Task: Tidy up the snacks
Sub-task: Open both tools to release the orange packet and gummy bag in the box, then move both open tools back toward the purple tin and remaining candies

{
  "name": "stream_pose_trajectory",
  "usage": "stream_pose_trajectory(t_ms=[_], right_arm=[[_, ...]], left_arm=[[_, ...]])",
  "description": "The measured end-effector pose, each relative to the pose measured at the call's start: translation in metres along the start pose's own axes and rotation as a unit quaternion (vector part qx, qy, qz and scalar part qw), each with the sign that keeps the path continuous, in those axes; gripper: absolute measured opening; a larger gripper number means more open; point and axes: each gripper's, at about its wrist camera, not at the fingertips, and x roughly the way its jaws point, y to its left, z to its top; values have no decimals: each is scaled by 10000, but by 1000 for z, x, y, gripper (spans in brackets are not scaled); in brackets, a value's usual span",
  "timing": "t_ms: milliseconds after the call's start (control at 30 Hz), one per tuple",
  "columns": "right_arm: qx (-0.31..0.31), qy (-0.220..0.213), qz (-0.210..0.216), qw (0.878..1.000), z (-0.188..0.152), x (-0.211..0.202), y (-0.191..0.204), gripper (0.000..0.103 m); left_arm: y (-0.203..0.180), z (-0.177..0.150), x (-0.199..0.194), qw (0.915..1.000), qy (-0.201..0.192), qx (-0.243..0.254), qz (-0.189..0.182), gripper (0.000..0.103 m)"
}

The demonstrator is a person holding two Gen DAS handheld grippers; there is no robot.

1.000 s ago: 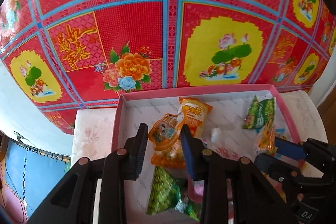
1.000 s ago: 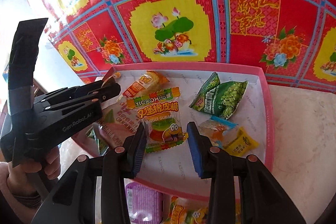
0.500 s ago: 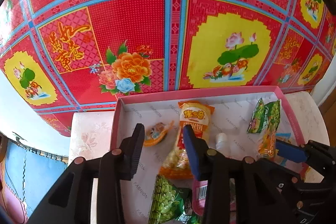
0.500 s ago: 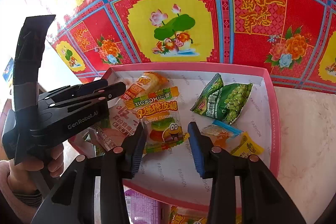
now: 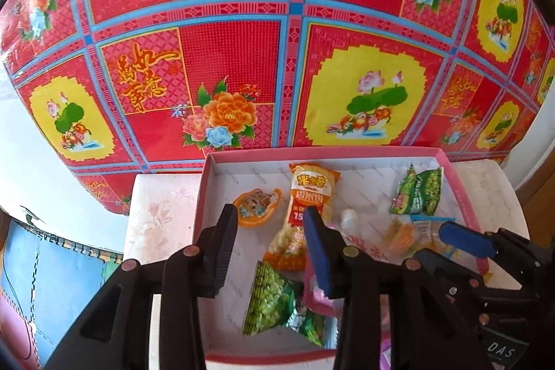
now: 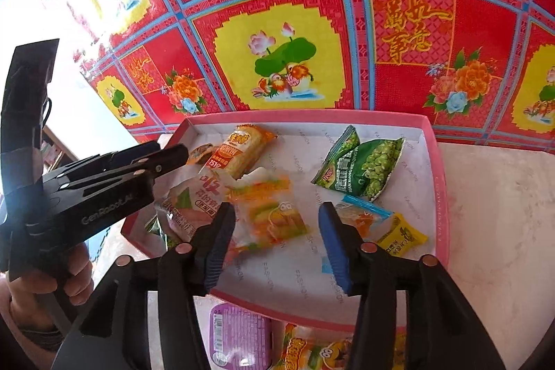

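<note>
I am holding my left tongs [image 5: 270,231] over the near left part of the pink tray [image 5: 374,151], and their jaws are standing apart with nothing clamped; they have just been opening. Between and beyond their tips, the orange rice cake packet [image 5: 305,207] is lying on the white tray floor, lengthwise toward the far wall. A small round orange snack [image 5: 256,207] is lying just to its left, near the tray's left wall. A green pea bag [image 5: 277,300] is sitting close to the near wall, below the rice cake packet.

I am holding my right tongs [image 6: 275,227] over the near middle of the same tray [image 6: 433,193]. Their jaws are also apart and gripping nothing, having just been opening wider. The gummy candy bag [image 6: 274,214] is lying loose on the tray floor between them, blurred. To its right, a clear packet with a blue strip [image 6: 364,214] and a yellow packet [image 6: 402,234] are lying side by side near the right wall. A second green pea bag [image 6: 364,169] is resting toward the far right corner.

The tray is sitting on the pale table [image 6: 492,214], against the red flowered cloth [image 6: 277,23]. Outside the tray's near edge, a purple tub [image 6: 239,335] and another orange bag [image 6: 312,349] are lying on the table. A hand [image 6: 45,280] is gripping the left tongs' handle.
</note>
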Motion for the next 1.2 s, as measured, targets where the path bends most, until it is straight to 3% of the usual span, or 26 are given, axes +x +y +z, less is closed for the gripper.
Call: stream_pose_trajectory(t_ms=[600,1200], right_arm=[[177,-179,-74,9997,-15,-37,-6,59],[378,-128,-245,9989,-60,-65,-20,59]], left_arm=[[-15,-27,-40,9999,23,-127,-106,41],[-32,-66,-61,9994,186,-166,-246,42]])
